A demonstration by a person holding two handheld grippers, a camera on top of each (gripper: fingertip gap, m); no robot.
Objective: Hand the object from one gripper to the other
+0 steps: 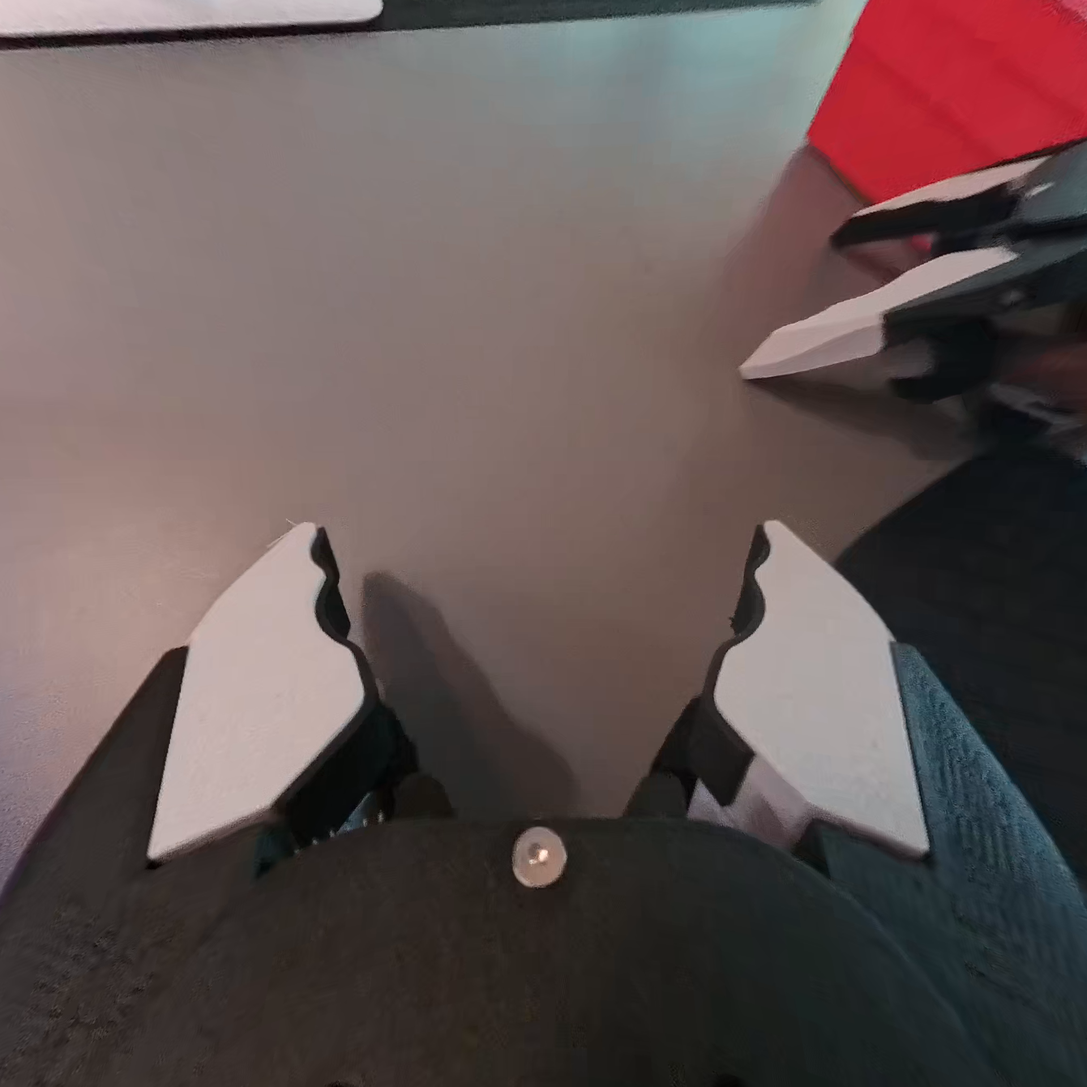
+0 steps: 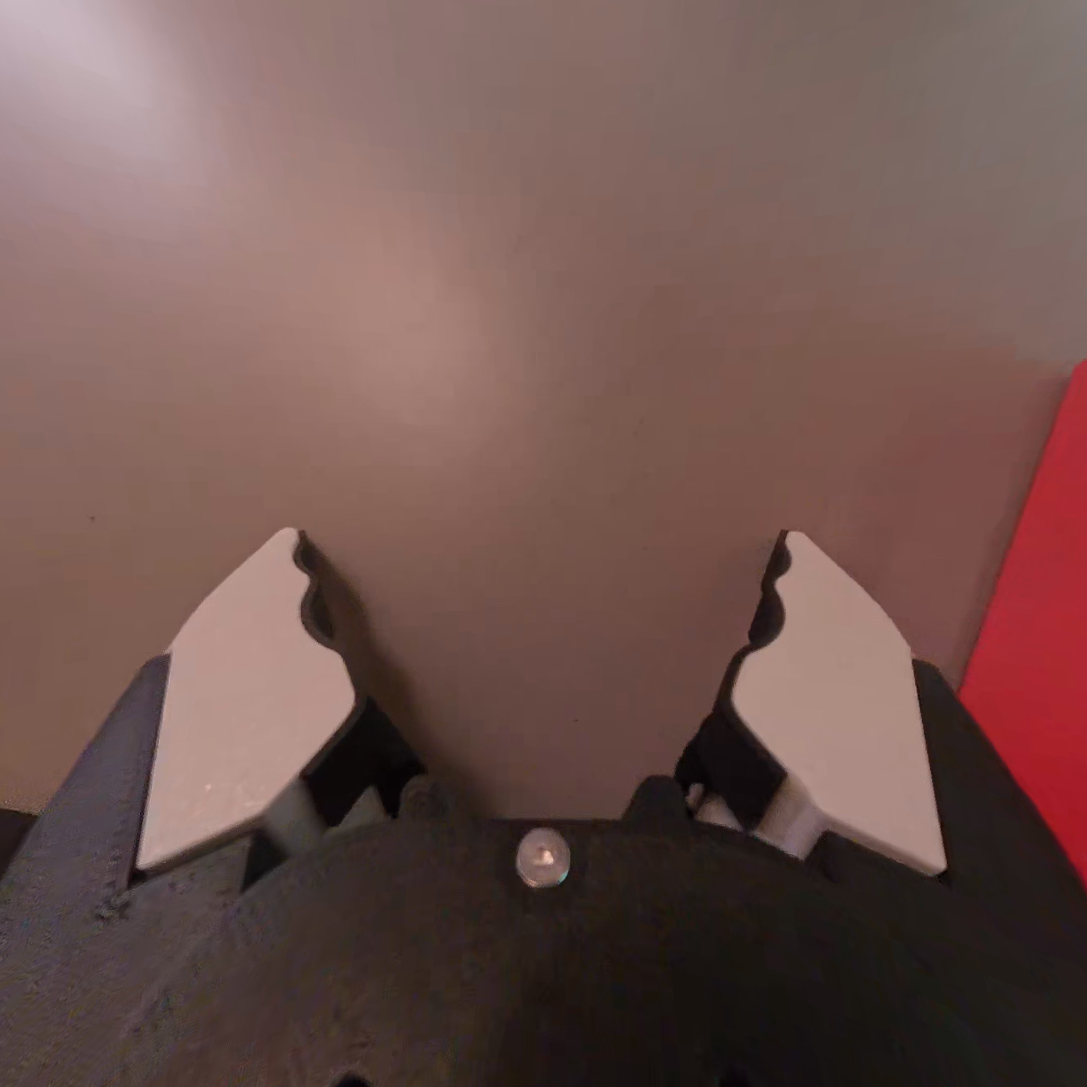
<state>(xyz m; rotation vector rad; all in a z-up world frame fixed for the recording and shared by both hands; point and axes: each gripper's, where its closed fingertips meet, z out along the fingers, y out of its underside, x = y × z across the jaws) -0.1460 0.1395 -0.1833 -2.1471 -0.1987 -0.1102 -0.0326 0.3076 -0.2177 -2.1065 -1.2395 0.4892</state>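
White finger plates backed with black pads are noted on the left gripper (image 1: 538, 529), spread wide with nothing held between them; only bare table and a shadow lie in the gap. The right gripper (image 2: 541, 535) is found in the same condition in its own view: jaws fully apart, nothing gripped. In the left wrist view the right gripper (image 1: 823, 294) is also seen near the table's right edge, low over the surface, fingers parted. Outward from the fingers, a plain grey-brown table (image 2: 529, 235) is recorded, bare through its middle. A red object (image 1: 964, 88) lies flat toward the far right corner of the table, just beyond the right gripper; in the right wrist view its edge (image 2: 1035, 588) runs along the table's right side, beside the right finger. It is judged, not confirmed, to be the object for handover; if so, it has not yet been picked up. A pale flat item (image 1: 176, 12) is noted at the far edge. No containers are seen. Risks: a thin flat object may slip from the pads on a lift off the table; release by one gripper before the other has closed would drop it; motion blur suggests speed, which could cause the grippers to collide.
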